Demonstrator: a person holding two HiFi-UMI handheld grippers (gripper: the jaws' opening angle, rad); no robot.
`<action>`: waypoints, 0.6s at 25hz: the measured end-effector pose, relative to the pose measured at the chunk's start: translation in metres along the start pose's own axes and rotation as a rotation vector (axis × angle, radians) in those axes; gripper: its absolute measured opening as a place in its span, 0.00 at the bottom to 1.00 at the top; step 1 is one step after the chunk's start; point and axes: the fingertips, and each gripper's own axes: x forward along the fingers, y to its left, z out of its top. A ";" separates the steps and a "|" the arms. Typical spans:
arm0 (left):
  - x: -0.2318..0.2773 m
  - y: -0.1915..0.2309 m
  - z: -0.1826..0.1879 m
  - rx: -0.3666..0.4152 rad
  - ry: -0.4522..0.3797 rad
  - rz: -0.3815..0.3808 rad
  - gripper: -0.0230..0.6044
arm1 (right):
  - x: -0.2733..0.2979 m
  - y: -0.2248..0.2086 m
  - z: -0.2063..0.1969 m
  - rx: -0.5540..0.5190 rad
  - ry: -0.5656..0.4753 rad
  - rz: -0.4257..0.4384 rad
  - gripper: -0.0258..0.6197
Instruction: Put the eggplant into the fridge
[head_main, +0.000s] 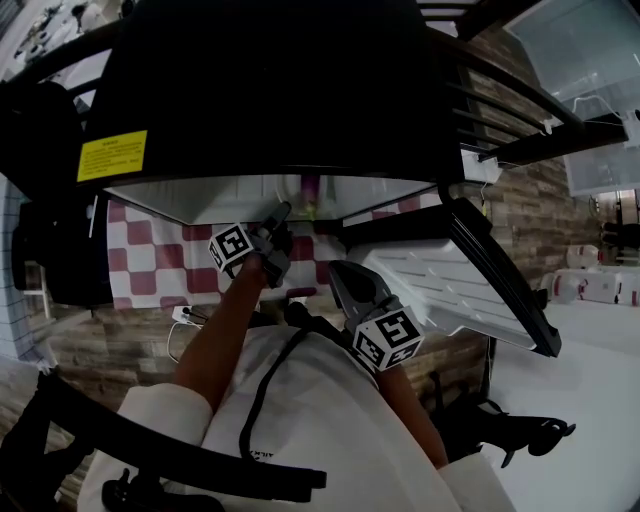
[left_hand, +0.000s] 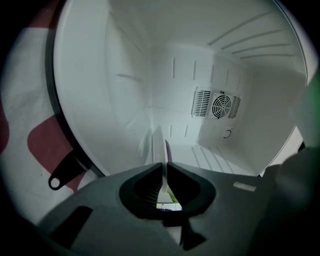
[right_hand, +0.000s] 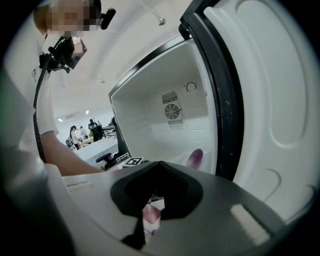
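Observation:
The eggplant (head_main: 312, 190) is purple with a green stem end and hangs just inside the open mouth of the black fridge (head_main: 260, 90). My left gripper (head_main: 283, 210) reaches level into the fridge and is shut on it. In the left gripper view a thin purple sliver of the eggplant (left_hand: 168, 150) stands up between the nearly closed jaws of the left gripper (left_hand: 164, 164), with the fridge's white inside behind it. The right gripper view catches the eggplant's rounded end (right_hand: 196, 159) near the fridge floor. My right gripper (head_main: 340, 268) hangs back outside by the door, shut and empty.
The fridge door (head_main: 450, 280) stands open to the right, showing its white lining, with its black edge (right_hand: 220, 95) close to my right gripper. A fan vent (left_hand: 216, 104) is on the back wall. A red-and-white checked surface (head_main: 150, 250) lies below the fridge mouth.

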 end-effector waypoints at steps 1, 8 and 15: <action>0.001 0.003 0.001 0.000 -0.004 0.011 0.09 | 0.001 -0.001 0.000 0.000 0.001 -0.001 0.05; 0.002 0.016 0.002 0.013 -0.004 0.067 0.09 | 0.022 -0.005 -0.001 -0.003 0.001 -0.003 0.05; 0.003 0.025 -0.001 0.032 -0.012 0.123 0.08 | 0.048 -0.005 -0.010 -0.029 0.039 0.003 0.05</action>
